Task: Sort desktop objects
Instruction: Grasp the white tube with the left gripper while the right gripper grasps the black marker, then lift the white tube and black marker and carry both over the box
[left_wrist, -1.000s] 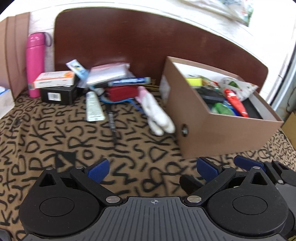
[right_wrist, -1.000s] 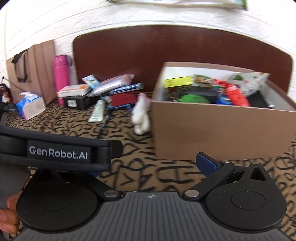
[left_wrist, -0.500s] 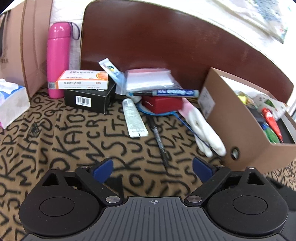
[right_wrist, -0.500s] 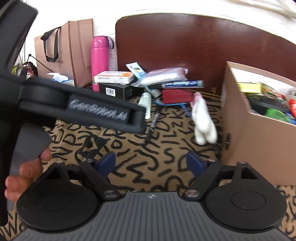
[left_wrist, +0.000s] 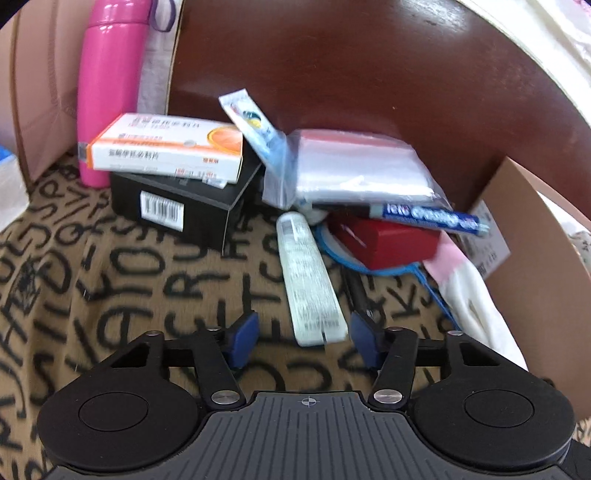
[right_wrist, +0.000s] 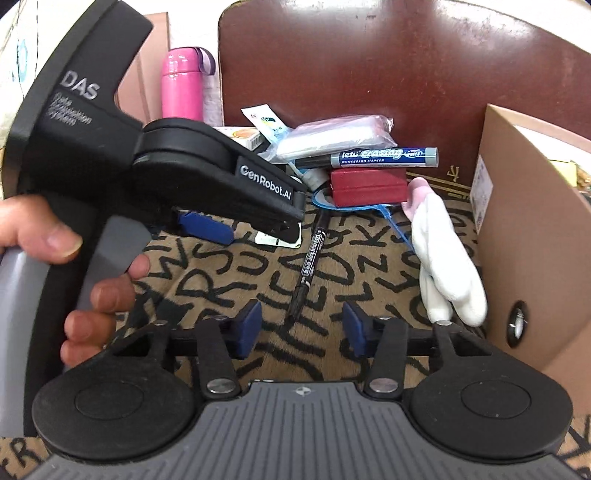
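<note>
The left gripper (left_wrist: 303, 341) stands about half open with its jaws closing; the near end of a white tube (left_wrist: 308, 280) lies between its blue pads (left_wrist: 242, 339), which do not press on it. The right gripper (right_wrist: 301, 330) is likewise about half open and closing; the tip of a black marker pen (right_wrist: 308, 264) lies just ahead of the gap, and nothing is gripped. In the right wrist view the left gripper's body is seen from the side, held by a hand (right_wrist: 74, 269), directly over the tube. The tube lies flat on the letter-patterned worktop (left_wrist: 122, 280), cap end toward the pile behind it. That pile holds a black carton with a barcode (left_wrist: 177, 210), an orange-and-white medicine box (left_wrist: 166, 151) on top of it, a clear plastic pouch (left_wrist: 354, 166), a blue whiteboard marker (right_wrist: 380, 155) resting on a red box (right_wrist: 365, 186), and a sachet (left_wrist: 255, 125) leaning upright. A white glove with a pink cuff (right_wrist: 443, 258) lies beside the brown cardboard box (right_wrist: 535, 236) at the right. A pink flask (left_wrist: 110, 81) stands upright at the rear left.
</note>
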